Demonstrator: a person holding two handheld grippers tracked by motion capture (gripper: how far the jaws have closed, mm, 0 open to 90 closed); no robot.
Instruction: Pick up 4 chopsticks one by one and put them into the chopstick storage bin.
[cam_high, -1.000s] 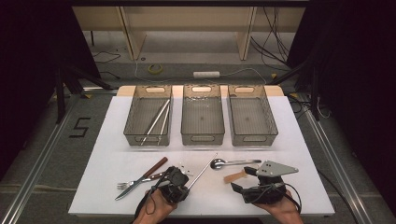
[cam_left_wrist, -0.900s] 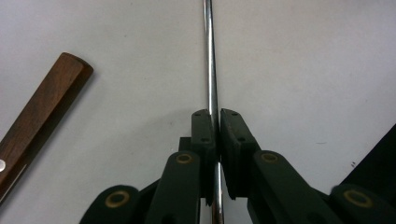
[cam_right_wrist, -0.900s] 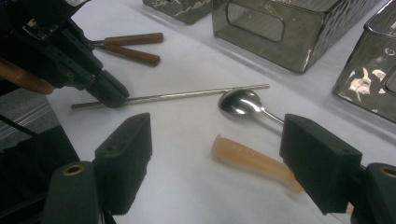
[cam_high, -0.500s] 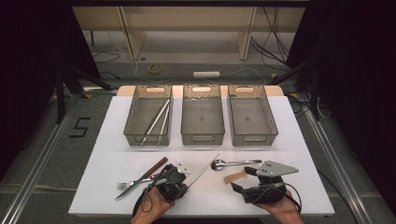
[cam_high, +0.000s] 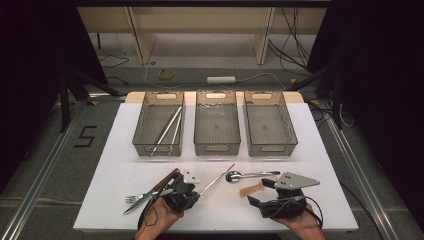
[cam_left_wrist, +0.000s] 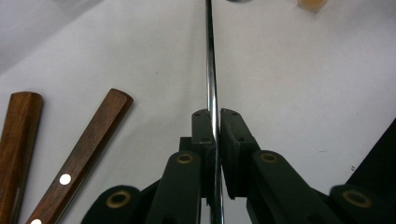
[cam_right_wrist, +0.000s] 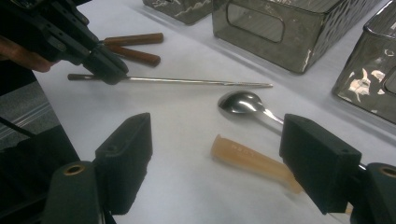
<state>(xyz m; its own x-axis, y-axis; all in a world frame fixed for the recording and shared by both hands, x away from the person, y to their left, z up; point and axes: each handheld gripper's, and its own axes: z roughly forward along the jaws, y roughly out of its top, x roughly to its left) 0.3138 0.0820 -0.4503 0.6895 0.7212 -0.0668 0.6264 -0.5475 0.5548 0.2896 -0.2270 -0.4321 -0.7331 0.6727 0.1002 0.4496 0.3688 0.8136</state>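
Observation:
My left gripper (cam_high: 192, 191) is shut on a thin metal chopstick (cam_high: 217, 177), which points from it toward the middle bin. In the left gripper view the pads (cam_left_wrist: 205, 128) pinch the chopstick (cam_left_wrist: 211, 70) near its thick end. The right gripper view shows that gripper (cam_right_wrist: 105, 65) holding the chopstick (cam_right_wrist: 196, 81) level, low over the white table. My right gripper (cam_high: 258, 192) stands open at the front right. Between its jaws (cam_right_wrist: 217, 126) and just beyond lie a tan plastic handle (cam_right_wrist: 252, 161) and a metal spoon (cam_right_wrist: 243, 103), neither of them touched.
Three grey see-through bins stand in a row at the back: the left one (cam_high: 142, 127) holds metal chopsticks (cam_high: 167, 130), beside the middle (cam_high: 200, 127) and right (cam_high: 287, 125) bins. A wood-handled fork and knife (cam_high: 145, 196) lie left of my left gripper, their handles (cam_left_wrist: 88, 144) close by.
The chopstick's far tip has shifted slightly toward the bins with the left gripper. The right gripper has kept still.

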